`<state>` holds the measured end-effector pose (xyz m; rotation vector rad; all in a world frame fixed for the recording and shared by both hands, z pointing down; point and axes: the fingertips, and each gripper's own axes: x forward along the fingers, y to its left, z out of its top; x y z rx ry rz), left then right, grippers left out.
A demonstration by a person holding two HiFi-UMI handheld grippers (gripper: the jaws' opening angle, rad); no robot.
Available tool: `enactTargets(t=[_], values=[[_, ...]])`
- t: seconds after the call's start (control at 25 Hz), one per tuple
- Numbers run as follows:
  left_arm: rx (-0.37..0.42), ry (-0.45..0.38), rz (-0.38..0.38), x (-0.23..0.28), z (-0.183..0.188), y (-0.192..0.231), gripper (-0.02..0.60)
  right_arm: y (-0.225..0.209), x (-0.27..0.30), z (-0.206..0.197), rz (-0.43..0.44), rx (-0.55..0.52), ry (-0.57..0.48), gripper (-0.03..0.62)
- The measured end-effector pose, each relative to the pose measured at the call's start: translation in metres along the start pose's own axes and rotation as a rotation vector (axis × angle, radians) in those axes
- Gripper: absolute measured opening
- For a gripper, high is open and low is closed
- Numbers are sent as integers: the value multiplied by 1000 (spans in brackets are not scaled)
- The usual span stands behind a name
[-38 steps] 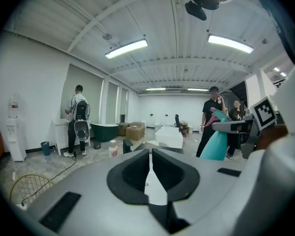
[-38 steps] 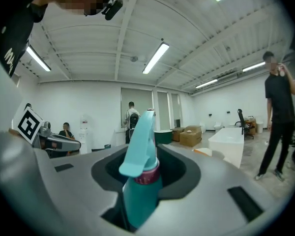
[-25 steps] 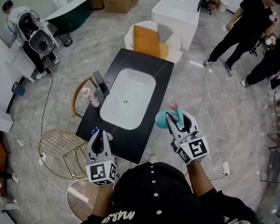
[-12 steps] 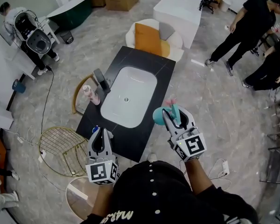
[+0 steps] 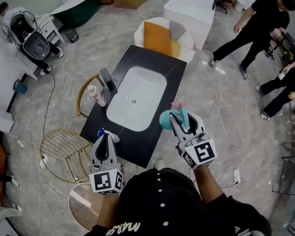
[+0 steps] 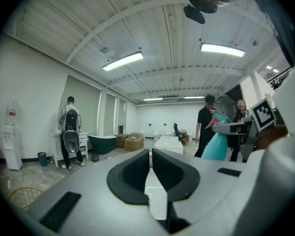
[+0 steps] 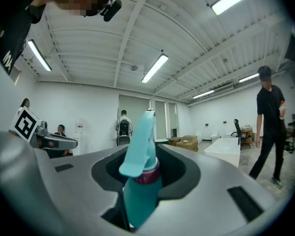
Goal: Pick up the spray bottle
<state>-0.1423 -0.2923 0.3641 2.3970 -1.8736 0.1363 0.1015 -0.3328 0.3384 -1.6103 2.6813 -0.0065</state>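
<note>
In the head view my right gripper (image 5: pixel 183 118) is shut on a teal spray bottle (image 5: pixel 168 121) with a pink trigger. It holds the bottle in the air just off the right edge of the black counter (image 5: pixel 139 147). In the right gripper view the bottle (image 7: pixel 139 191) stands upright between the pads of the right gripper (image 7: pixel 142 173), its teal head rising above a dark red collar. My left gripper (image 5: pixel 104 142) hovers over the counter's near left corner. Its jaws are shut with nothing between them, as the left gripper view (image 6: pixel 150 165) shows, with the held bottle (image 6: pixel 217 144) at the right.
A white sink basin (image 5: pixel 136 99) is set in the counter, with a pink bottle (image 5: pixel 99 98) and a dark faucet (image 5: pixel 107 80) at its left. A gold wire chair (image 5: pixel 63 154) stands at the left. An armchair (image 5: pixel 160 38) and a white tub (image 5: pixel 189 6) lie beyond. People (image 5: pixel 253 26) stand at the right.
Both grippers stay about where they were, the bottle still held. The people at the right have shifted their stance.
</note>
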Motion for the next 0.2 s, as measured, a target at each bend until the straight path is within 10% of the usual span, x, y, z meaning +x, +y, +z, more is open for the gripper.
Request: enactTargets(t=[0.2], values=[[4, -8, -7, -4, 4, -1, 28, 5, -2, 3, 3, -7, -3, 126]])
